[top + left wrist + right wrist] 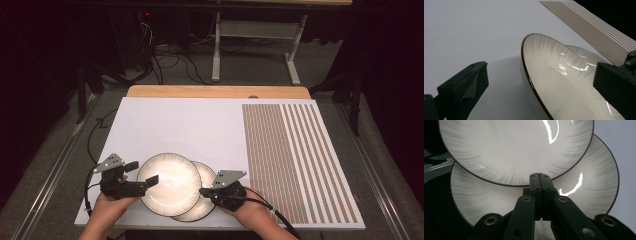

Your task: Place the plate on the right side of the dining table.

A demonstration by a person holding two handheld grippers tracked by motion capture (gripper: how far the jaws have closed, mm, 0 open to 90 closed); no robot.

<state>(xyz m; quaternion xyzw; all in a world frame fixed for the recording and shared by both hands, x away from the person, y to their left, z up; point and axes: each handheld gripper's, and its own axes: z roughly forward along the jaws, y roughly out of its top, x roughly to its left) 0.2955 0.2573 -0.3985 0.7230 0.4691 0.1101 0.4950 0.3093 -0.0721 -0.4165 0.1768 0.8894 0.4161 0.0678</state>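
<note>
Two white plates overlap at the white board's (pixel 190 125) near edge — top plate (pixel 169 182) tilted, its left rim between the left gripper's (pixel 142 173) wide-apart jaws; lower plate (pixel 206 200) flat beneath; right gripper (pixel 206 192) jaws pressed together over the lower plate, right at the top plate's rim; whether they touch either plate I cannot tell.
</note>
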